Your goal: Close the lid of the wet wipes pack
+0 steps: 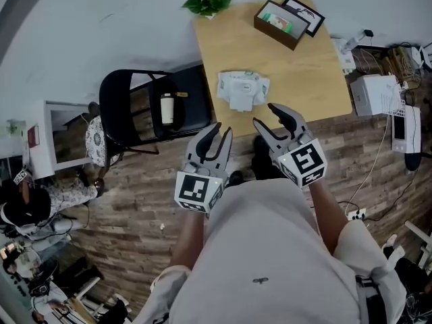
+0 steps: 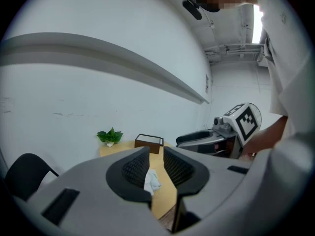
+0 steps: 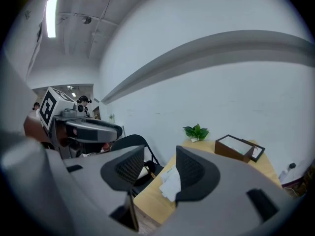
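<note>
Both grippers hang short of the table [image 1: 304, 79], at the frame's lower centre, neither touching anything.

Left gripper [image 1: 221, 132]: jaws only slightly apart and nothing between them. In its own view the narrow gap frames the distant pack and nothing else.

Right gripper [image 1: 268, 115]: jaws spread wide and empty. Its own view shows the pack past its right-hand jaw, well out of reach.

Wet wipes pack [image 1: 243, 90]: lies flat on the wood near the table's lower-left edge, just above your grippers in the head view. It looks white, soft and rumpled. From here I cannot tell how far the lid stands up.

Risks, as I judge them:
- The pack looks light and sits close to the table edge. A one-sided press on the lid could skid it towards you and off the table, so pin it with one gripper.
- A wipe poking from the opening could get trapped under the lid and stop it snapping shut.
- The soft body may buckle under the press, so the lid only seems closed.
- The left jaws are nearly together. If you mean to hold the pack with them, widen them first or you will just shove it.

The chair [image 1: 145, 106] at the left and the brown box [image 1: 277, 24] at the top are clear of the work.
</note>
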A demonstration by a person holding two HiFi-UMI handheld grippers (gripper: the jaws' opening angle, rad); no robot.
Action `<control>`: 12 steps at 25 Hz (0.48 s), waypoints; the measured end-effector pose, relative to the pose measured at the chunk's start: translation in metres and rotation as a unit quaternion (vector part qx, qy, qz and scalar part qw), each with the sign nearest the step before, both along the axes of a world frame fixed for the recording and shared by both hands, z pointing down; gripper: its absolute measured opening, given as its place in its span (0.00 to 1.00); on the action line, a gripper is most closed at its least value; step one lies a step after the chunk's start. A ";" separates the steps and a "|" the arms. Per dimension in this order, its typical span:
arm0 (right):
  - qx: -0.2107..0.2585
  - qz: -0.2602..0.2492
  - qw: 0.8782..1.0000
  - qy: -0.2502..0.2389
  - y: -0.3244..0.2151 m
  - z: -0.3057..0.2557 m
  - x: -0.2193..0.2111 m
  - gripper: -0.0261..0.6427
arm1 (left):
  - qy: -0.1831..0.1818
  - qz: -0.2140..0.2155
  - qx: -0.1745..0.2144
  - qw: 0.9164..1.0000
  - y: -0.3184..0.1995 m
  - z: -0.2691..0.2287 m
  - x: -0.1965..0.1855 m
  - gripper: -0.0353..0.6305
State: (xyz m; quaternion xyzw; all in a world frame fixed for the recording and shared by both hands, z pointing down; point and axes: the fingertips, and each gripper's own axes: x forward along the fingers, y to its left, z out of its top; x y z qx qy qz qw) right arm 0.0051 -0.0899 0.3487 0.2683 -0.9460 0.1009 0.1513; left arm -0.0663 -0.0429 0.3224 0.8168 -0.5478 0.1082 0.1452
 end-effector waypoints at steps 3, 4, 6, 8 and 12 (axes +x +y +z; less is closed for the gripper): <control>-0.002 -0.026 1.000 0.004 -0.015 0.007 -0.003 0.32 | -0.001 -0.019 -0.001 1.000 -0.014 0.002 0.002 0.17; -0.004 -0.034 0.999 0.005 -0.019 0.011 -0.004 0.32 | -0.002 -0.024 -0.001 1.000 -0.017 0.003 0.003 0.17; -0.008 -0.049 0.999 0.010 -0.026 0.020 -0.006 0.32 | -0.003 -0.035 -0.002 0.999 -0.023 0.006 0.004 0.17; -0.009 -0.063 0.998 0.019 -0.031 0.029 -0.008 0.32 | -0.003 -0.048 -0.004 0.999 -0.027 0.010 0.005 0.17; -0.019 -0.088 0.995 0.035 -0.032 0.047 -0.014 0.31 | 0.001 -0.067 -0.014 0.998 -0.028 0.017 0.004 0.17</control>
